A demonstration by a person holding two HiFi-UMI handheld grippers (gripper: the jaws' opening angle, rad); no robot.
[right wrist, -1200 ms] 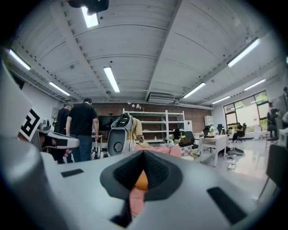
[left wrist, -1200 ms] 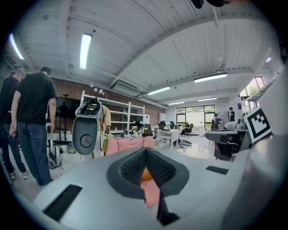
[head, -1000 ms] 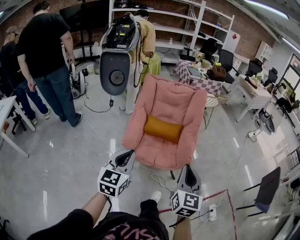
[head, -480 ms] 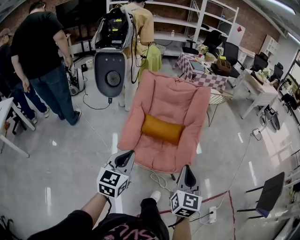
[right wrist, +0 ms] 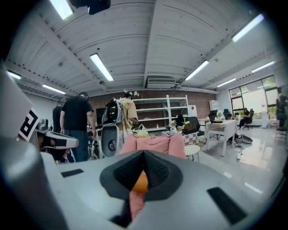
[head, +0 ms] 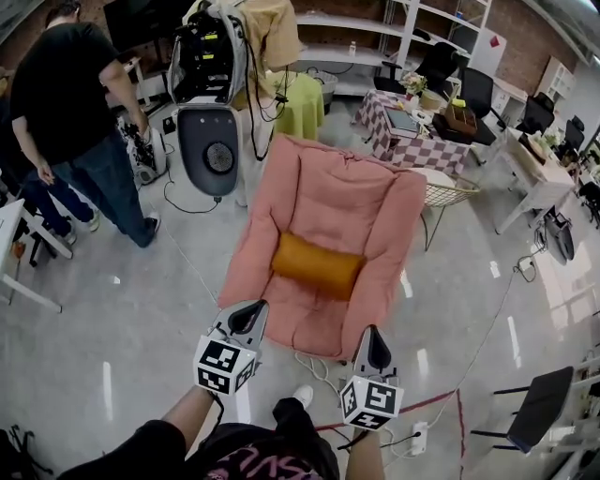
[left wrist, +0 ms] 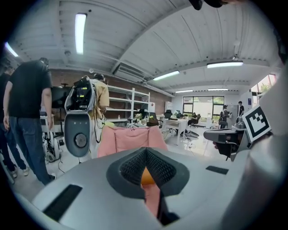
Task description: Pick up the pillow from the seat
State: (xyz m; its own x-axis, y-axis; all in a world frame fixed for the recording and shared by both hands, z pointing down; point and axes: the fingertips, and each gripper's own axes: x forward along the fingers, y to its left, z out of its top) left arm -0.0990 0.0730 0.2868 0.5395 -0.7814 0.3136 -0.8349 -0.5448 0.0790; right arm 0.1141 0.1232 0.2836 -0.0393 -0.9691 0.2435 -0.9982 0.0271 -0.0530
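Nothing's picked up yet — the orange pillow point(head: 317, 265) lies untouched across the pink chair's point(head: 337, 202) seat. The left gripper point(head: 246, 319) and right gripper point(head: 373, 350) hang short of it, jaws together, empty — approach and grasp remain.

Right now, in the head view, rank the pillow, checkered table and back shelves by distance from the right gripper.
1. Pillow, on the chair seat just ahead.
2. Checkered table, behind the chair, to the right.
3. Shelves, along the back wall.
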